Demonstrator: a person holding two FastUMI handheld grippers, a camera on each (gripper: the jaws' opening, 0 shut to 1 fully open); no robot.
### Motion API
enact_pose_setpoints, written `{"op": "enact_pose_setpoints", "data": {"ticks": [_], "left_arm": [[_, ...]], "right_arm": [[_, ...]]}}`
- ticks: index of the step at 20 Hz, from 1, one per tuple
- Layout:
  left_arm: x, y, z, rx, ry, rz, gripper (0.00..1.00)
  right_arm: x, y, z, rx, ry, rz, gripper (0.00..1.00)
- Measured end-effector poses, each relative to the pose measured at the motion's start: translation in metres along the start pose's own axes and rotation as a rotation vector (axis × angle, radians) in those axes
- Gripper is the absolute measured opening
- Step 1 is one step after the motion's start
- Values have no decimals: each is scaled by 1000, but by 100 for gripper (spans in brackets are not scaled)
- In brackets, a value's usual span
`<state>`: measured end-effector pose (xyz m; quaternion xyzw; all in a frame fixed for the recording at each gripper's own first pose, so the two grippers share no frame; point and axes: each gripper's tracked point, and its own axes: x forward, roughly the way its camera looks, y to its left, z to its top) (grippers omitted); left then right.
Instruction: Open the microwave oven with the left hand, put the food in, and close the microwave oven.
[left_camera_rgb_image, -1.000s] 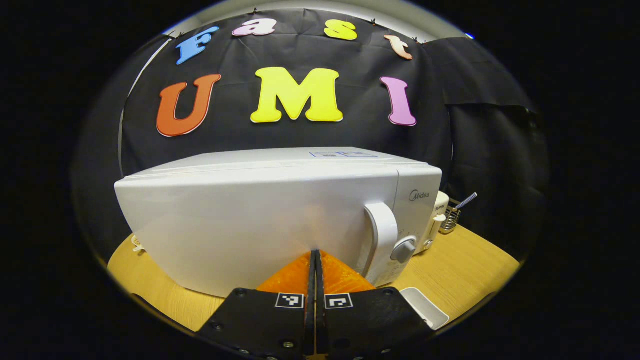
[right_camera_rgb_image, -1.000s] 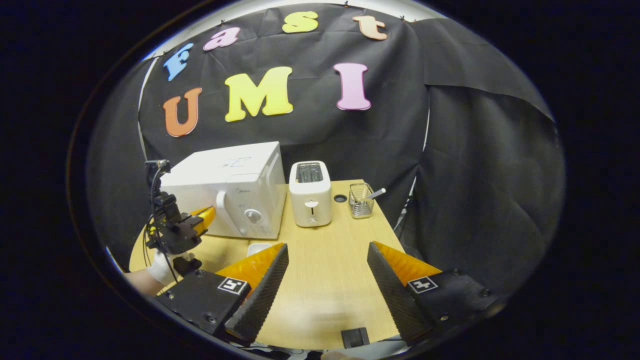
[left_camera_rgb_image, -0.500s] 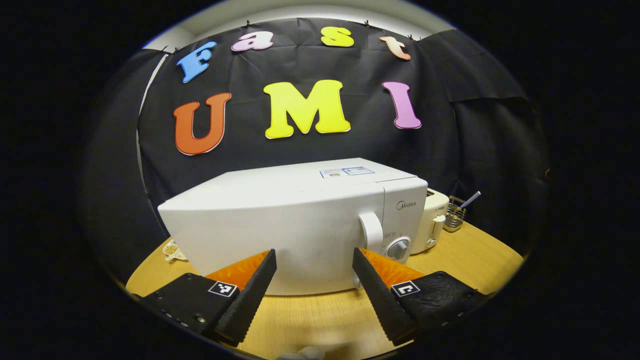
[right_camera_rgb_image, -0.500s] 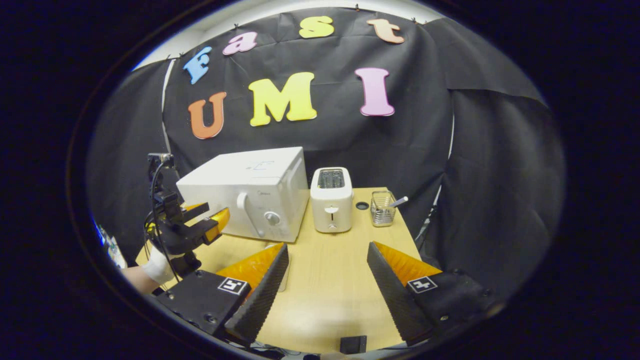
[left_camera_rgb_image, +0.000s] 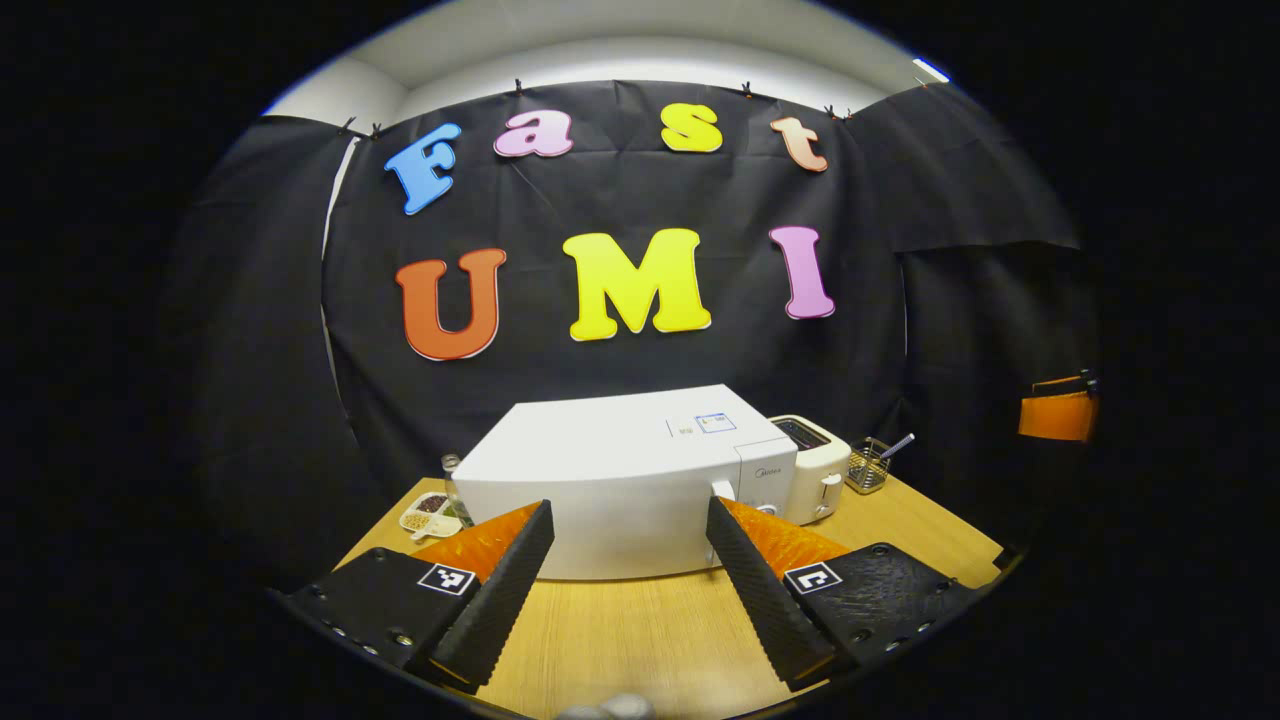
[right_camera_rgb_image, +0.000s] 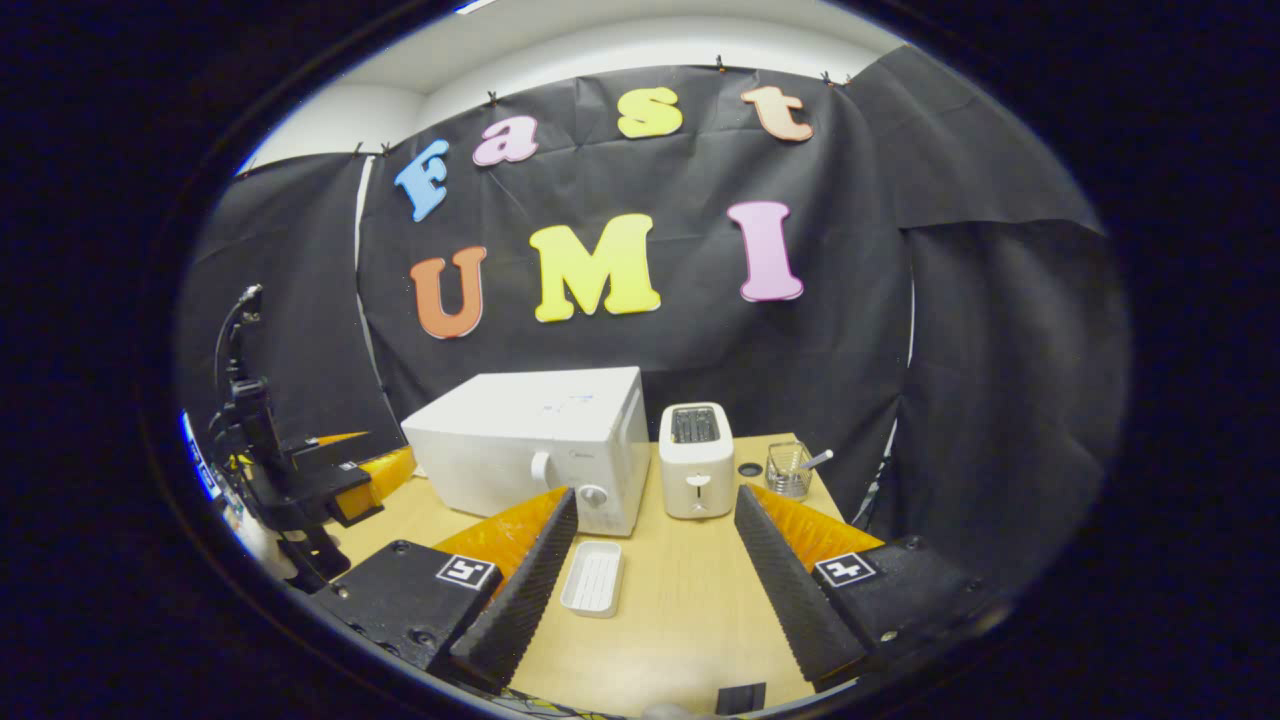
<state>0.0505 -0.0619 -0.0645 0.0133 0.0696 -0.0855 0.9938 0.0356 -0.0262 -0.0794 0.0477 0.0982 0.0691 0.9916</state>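
On the wooden table, boxy white microwave oven, door closed.

The microwave sits white and boxy on the wooden table, its door shut, a curved white handle and a round knob at the door's right side; a small label shows on its top; in front of it lies a white ribbed tray, flat on the table, near the knob end.

Microwave white; toaster white; tray white, ribbed; table light wood grain.
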Motion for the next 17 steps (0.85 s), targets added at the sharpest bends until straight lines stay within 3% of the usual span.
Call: {"op": "enact_pose_setpoints", "data": {"ticks": [2, 3, 4, 11, 12, 13, 14, 15, 16, 17], "left_arm": [[-28, 13, 25, -34, -21, -3, 96], [-39, 20, 33, -49, -20, -2, 96], [-51, 27, 42, -57, -32, 4, 96], [-105, 57, 80, -87, -65, 8, 95], [-110, 58, 83, -90, -70, -2, 95], [-116, 56, 87, -84, -87, -15, 95], [-122, 59, 91, -69, -93, -16, 95], [-126, 65, 91, -57, -94, -10, 95], [-130, 69, 94, -54, -103, -10, 95], [-135, 70, 98, -60, -107, -11, 95]], "right_arm": [[-16, 14, 18, -12, -47, -17, 100], [-23, 21, 28, -14, -70, -25, 91], [-30, 28, 38, -17, -95, -31, 100], [-75, 73, 83, -23, -175, -42, 100], [-79, 78, 85, -23, -179, -42, 90], [-83, 84, 88, -22, -185, -41, 100], [-87, 90, 90, -21, -192, -43, 91], [-89, 95, 91, -22, -194, -41, 100], [-91, 99, 92, -30, -200, -41, 100], [-93, 103, 94, -38, -203, -42, 90]]}}
